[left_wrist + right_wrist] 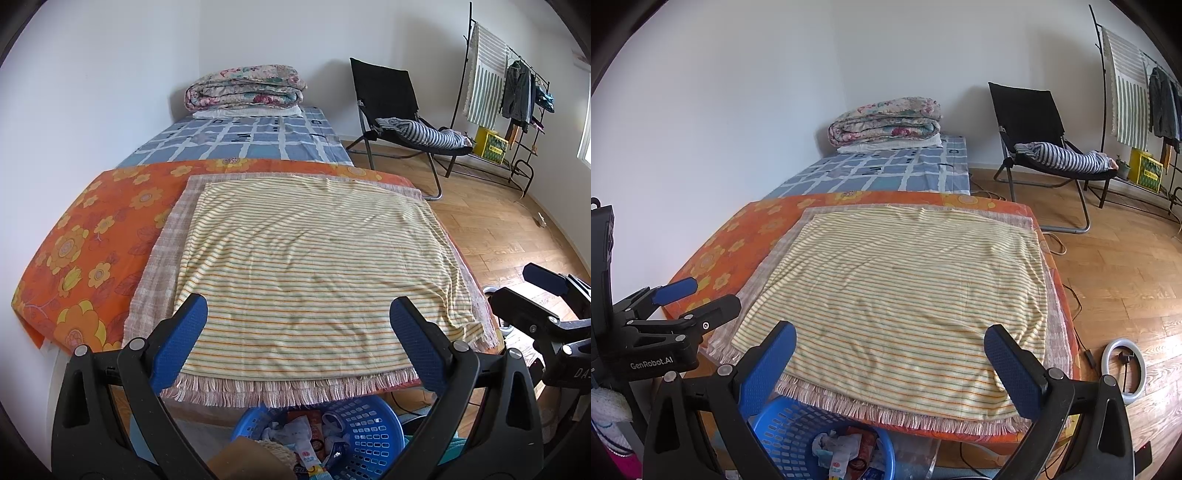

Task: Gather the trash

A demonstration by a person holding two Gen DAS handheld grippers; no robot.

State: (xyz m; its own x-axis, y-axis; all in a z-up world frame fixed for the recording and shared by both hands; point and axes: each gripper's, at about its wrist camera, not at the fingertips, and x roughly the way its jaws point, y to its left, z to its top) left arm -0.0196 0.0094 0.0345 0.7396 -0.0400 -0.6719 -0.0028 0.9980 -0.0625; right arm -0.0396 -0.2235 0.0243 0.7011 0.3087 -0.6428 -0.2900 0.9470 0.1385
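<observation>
1. With the trash (306, 434) already lying in the blue basket (373, 439) below the bed's near edge, I risk snagging the fringed striped blanket (306, 266) if I reach low.
2. I've got the left claw (298, 341) and right claw (890, 360) both wide, empty, level over the bed.

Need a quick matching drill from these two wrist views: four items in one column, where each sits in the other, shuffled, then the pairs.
Things:
1. folded quilt
2. striped garment
3. trash
4. ring light

Places:
A. in the blue basket below the near edge of the bed
B. on the wooden floor, right of the bed
C. at the far end of the bed, by the wall
D. on the seat of the black chair

Pairs: 1-C, 2-D, 3-A, 4-B
</observation>
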